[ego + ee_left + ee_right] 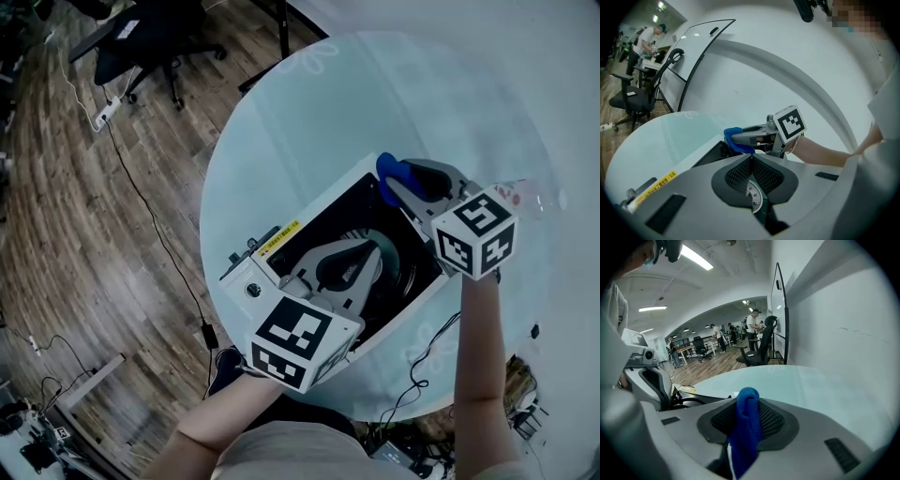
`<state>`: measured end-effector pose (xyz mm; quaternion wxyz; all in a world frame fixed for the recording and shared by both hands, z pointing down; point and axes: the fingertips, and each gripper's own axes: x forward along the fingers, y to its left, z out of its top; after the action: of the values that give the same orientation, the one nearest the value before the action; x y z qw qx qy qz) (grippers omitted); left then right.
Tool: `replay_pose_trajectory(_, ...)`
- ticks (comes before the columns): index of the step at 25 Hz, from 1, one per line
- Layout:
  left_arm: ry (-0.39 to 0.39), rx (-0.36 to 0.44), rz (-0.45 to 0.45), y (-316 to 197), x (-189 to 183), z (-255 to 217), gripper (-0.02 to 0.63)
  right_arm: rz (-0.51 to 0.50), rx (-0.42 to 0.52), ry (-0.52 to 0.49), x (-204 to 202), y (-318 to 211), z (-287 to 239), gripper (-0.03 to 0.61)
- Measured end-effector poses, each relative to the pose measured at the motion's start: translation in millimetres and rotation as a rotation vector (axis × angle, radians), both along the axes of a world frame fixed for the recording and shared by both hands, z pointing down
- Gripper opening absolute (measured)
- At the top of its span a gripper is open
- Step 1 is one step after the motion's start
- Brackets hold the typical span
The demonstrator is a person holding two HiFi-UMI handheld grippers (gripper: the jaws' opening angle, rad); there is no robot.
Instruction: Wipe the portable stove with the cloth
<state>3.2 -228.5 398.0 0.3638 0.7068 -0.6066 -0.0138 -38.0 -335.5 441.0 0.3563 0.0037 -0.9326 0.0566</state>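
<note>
A white portable stove [253, 272] with a black top and a yellow label lies on the round glass table [309, 103]. My right gripper [392, 184] is shut on a blue cloth [389, 170] [746, 427] at the stove's far corner. The cloth [736, 139] also shows in the left gripper view, beyond my own jaws. My left gripper [361, 251] hovers over the stove's burner area with its jaws closed together and nothing between them [751, 157].
A black office chair [155, 42] stands on the wood floor at upper left, with a power strip [105, 112] and a cable running toward the table. A whiteboard [780, 310] leans by the wall. People work at desks far off.
</note>
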Motion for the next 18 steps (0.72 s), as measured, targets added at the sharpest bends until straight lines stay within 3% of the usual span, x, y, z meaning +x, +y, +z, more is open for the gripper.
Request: replay_pose_trajectory(18,-0.004,-0.005,0.046,8.4,15.6,-4.5,0.018,-0.055,-0.014,0.054,18.2,7.8,8.4,0.124)
